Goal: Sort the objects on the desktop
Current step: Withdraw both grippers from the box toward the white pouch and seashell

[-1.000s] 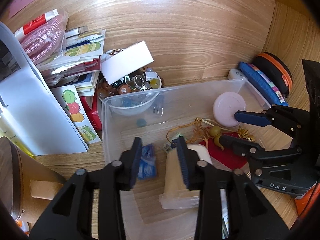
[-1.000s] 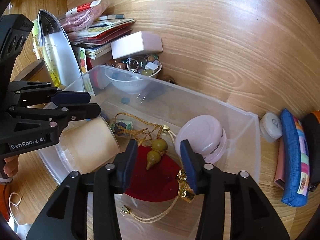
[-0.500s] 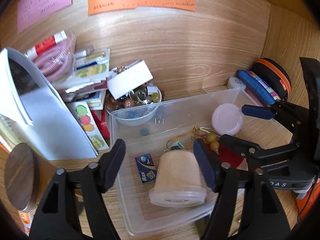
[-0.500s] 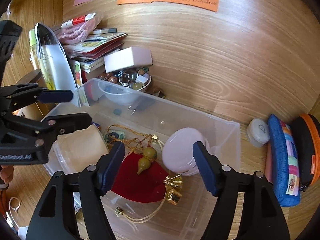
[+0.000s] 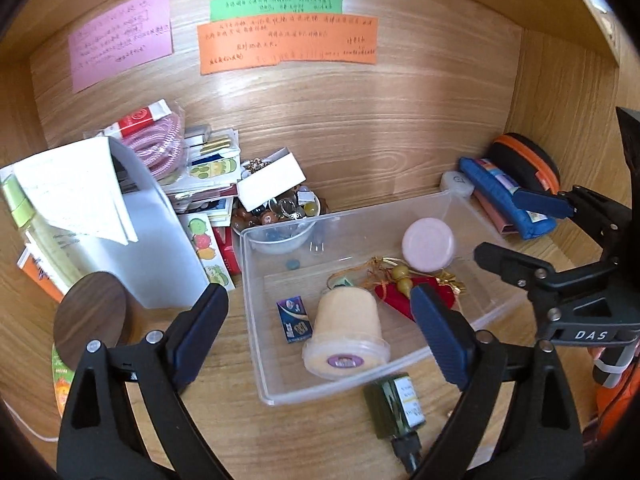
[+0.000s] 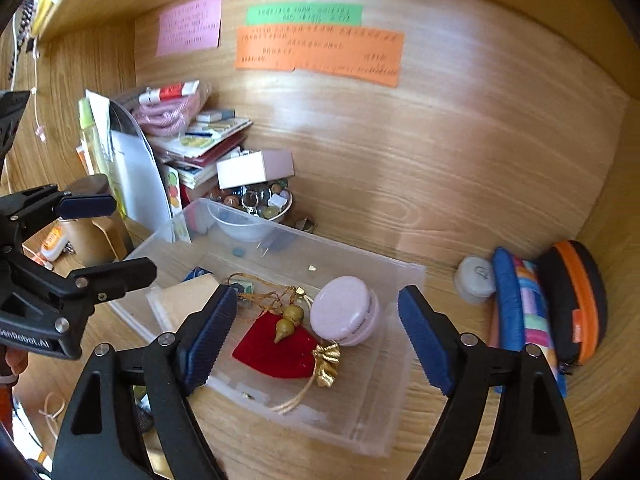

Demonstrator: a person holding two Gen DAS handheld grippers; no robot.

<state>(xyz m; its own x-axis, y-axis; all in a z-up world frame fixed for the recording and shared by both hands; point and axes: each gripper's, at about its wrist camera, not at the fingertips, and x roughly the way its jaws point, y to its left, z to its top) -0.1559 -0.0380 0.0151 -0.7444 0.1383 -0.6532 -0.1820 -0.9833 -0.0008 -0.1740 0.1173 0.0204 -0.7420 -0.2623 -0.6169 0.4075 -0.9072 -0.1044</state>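
Both grippers — left gripper (image 5: pixel 320 332), right gripper (image 6: pixel 316 340) — have just been opening, nothing between their jaws. Beyond them, the clear bin (image 5: pixel 256 320) holds the beige tub (image 5: pixel 346 332), red pouch (image 6: pixel 276 346) and pink case (image 6: pixel 346 310); the green bottle (image 5: pixel 394 404) and far clutter — unsorted.

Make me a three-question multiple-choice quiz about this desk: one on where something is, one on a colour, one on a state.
1. Where is the red pouch?
A. on the book pile
B. inside the clear bin
C. beside the orange-trimmed case

2. What colour is the widest note on the back wall?
A. orange
B. blue
C. white

3. How does the beige tub sit?
A. upright with its lid off
B. held in fingers
C. on its side in the bin, free

Answers: 1 B, the bin's walls surround it. 2 A, it spans widest under the green one. 3 C, its lid faces the left wrist camera and nothing grips it.
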